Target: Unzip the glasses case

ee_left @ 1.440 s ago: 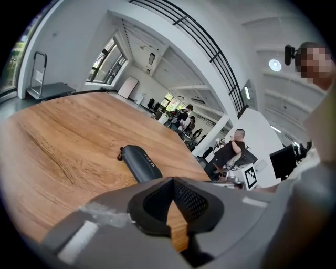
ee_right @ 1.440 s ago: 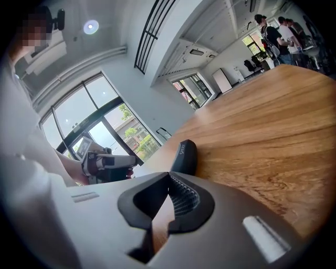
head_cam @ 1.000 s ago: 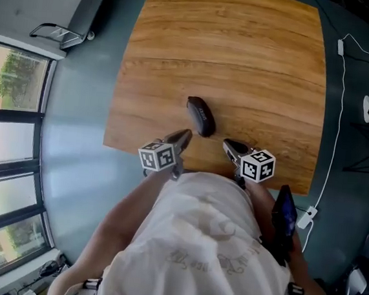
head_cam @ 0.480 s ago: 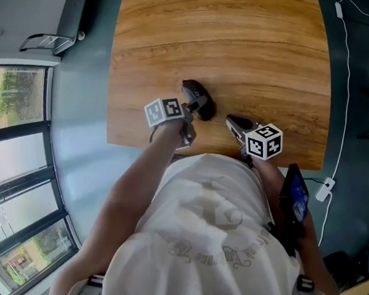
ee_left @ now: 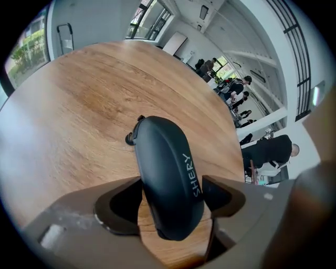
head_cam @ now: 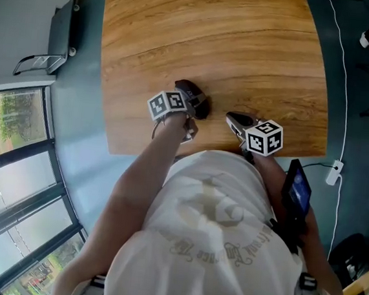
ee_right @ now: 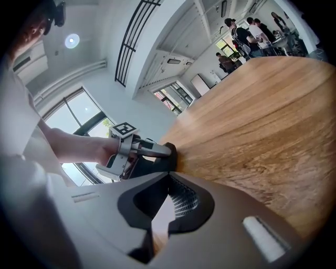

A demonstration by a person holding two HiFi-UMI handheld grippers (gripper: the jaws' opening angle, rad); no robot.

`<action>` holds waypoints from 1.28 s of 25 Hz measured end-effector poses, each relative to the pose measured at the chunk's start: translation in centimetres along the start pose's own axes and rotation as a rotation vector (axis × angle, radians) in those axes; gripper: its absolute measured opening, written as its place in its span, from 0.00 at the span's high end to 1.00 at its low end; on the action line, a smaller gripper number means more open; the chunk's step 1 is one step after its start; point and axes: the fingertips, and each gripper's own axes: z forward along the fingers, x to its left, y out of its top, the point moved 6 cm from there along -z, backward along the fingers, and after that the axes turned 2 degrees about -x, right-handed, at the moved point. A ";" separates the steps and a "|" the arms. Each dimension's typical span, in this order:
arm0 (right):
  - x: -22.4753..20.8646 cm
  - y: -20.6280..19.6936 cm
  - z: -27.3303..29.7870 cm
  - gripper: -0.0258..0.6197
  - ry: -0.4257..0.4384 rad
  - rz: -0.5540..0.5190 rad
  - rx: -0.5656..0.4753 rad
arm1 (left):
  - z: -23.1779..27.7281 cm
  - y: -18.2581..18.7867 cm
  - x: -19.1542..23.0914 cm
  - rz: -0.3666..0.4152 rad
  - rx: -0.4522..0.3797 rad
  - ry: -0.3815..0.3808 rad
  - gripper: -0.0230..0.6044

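The glasses case [head_cam: 189, 89] is lying on the wooden table [head_cam: 233, 44], near the edge closest to the person, in the head view. The left gripper [head_cam: 194, 105] is reaching down over its near end, while the right gripper [head_cam: 232, 119] is hovering just to the right, apart from the case, with its tip pointing across the table. In the left gripper view, the case is sitting lengthwise between the two jaws, black and rounded, with white lettering running along its side. The jaws are closing onto it, and both pads are meeting its flanks. A small zipper pull [ee_left: 131, 137] is sticking out at the far end of the case, resting against the wood. In the right gripper view, the right jaws are drawn together at their tips, with nothing between them. Beyond them, the left gripper is showing at the table's edge with the dark case under its fingers, and the person's bare forearm [ee_right: 73, 147] is stretching in from the left.
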 end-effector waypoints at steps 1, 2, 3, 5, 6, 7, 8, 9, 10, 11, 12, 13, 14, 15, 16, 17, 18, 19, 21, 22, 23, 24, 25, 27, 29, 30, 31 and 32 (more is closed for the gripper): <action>0.0 0.1 0.0 0.95 -0.001 -0.003 -0.002 | 0.0 0.0 0.0 0.000 -0.003 -0.020 0.37; 0.1 0.2 0.0 0.95 -0.001 -0.010 -0.002 | -0.1 -0.1 0.1 -0.006 -0.008 -0.044 0.38; 0.1 0.3 0.1 0.95 0.000 -0.021 0.001 | -0.2 -0.3 0.1 -0.016 -0.014 -0.070 0.39; 0.3 0.5 0.3 0.95 0.002 -0.060 0.017 | -0.6 -0.8 0.3 -0.039 -0.021 -0.114 0.40; 0.5 0.5 0.5 0.95 0.003 -0.086 0.030 | -0.8 -1.2 0.6 -0.043 -0.019 -0.126 0.40; 0.7 0.4 0.7 0.95 0.006 -0.111 0.044 | -1.0 -1.6 0.8 -0.043 -0.014 -0.134 0.40; 1.1 0.2 0.8 0.95 0.009 -0.135 0.058 | -1.3 -2.3 1.2 -0.043 -0.010 -0.140 0.40; 1.7 -0.2 0.8 0.95 0.012 -0.157 0.071 | -1.7 -3.0 1.5 -0.046 -0.008 -0.146 0.41; 2.4 -0.8 0.6 0.95 0.014 -0.178 0.084 | -2.3 -3.9 1.9 -0.054 -0.009 -0.154 0.41; 3.2 -1.5 0.4 0.95 0.016 -0.198 0.096 | -2.9 -4.9 2.2 -0.063 -0.013 -0.165 0.41; 3.9 -2.2 0.2 0.95 0.018 -0.218 0.110 | -3.6 -5.7 2.4 -0.072 -0.017 -0.176 0.41; 4.5 -2.8 0.1 0.95 0.019 -0.240 0.124 | -4.0 -6.3 2.6 -0.080 -0.021 -0.186 0.41; 4.7 -3.1 0.1 0.95 0.021 -0.261 0.140 | -4.1 -6.5 2.7 -0.086 -0.025 -0.197 0.41; 4.7 -3.2 0.3 0.95 0.023 -0.281 0.156 | -4.1 -6.4 2.6 -0.092 -0.030 -0.206 0.41; 4.5 -3.2 0.4 0.95 0.023 -0.299 0.171 | -3.9 -6.2 2.5 -0.097 -0.034 -0.216 0.41; 4.4 -3.2 0.4 0.95 0.020 -0.312 0.184 | -3.8 -6.1 2.3 -0.102 -0.037 -0.227 0.41; 4.4 -3.2 0.3 0.95 0.015 -0.320 0.194 | -3.7 -6.2 2.1 -0.108 -0.040 -0.239 0.41; 4.5 -3.3 0.1 0.95 0.010 -0.325 0.202 | -3.8 -6.3 1.8 -0.112 -0.042 -0.250 0.41; 5.1 -3.6 0.0 0.95 0.006 -0.333 0.210 | -4.4 -6.6 1.4 -0.111 -0.047 -0.270 0.41; 5.4 -3.8 0.1 0.95 0.008 -0.338 0.213 | -4.7 -6.6 1.3 -0.107 -0.049 -0.278 0.41; 5.5 -3.9 0.2 0.95 0.012 -0.345 0.218 | -4.8 -6.6 1.2 -0.102 -0.053 -0.285 0.41; 5.5 -4.1 0.3 0.95 0.016 -0.353 0.222 | -4.7 -6.6 1.1 -0.099 -0.057 -0.291 0.42; 5.4 -4.2 0.3 0.95 0.018 -0.360 0.227 | -4.6 -6.7 1.1 -0.096 -0.060 -0.297 0.42; 5.1 -4.6 0.2 0.95 0.015 -0.366 0.232 | -4.1 -7.1 1.1 -0.096 -0.063 -0.308 0.43; 4.7 -5.1 -0.1 0.95 0.005 -0.360 0.232 | -3.7 -7.5 1.3 -0.100 -0.064 -0.312 0.43; 4.5 -5.3 -0.3 0.95 0.000 -0.357 0.231 | -3.5 -7.6 1.3 -0.106 -0.066 -0.314 0.44; 4.3 -5.5 -0.4 0.95 -0.003 -0.354 0.229 | -3.3 -7.7 1.3 -0.113 -0.070 -0.318 0.44; 4.1 -5.7 -0.6 0.95 -0.004 -0.354 0.226 | -3.1 -7.7 1.2 -0.118 -0.075 -0.324 0.44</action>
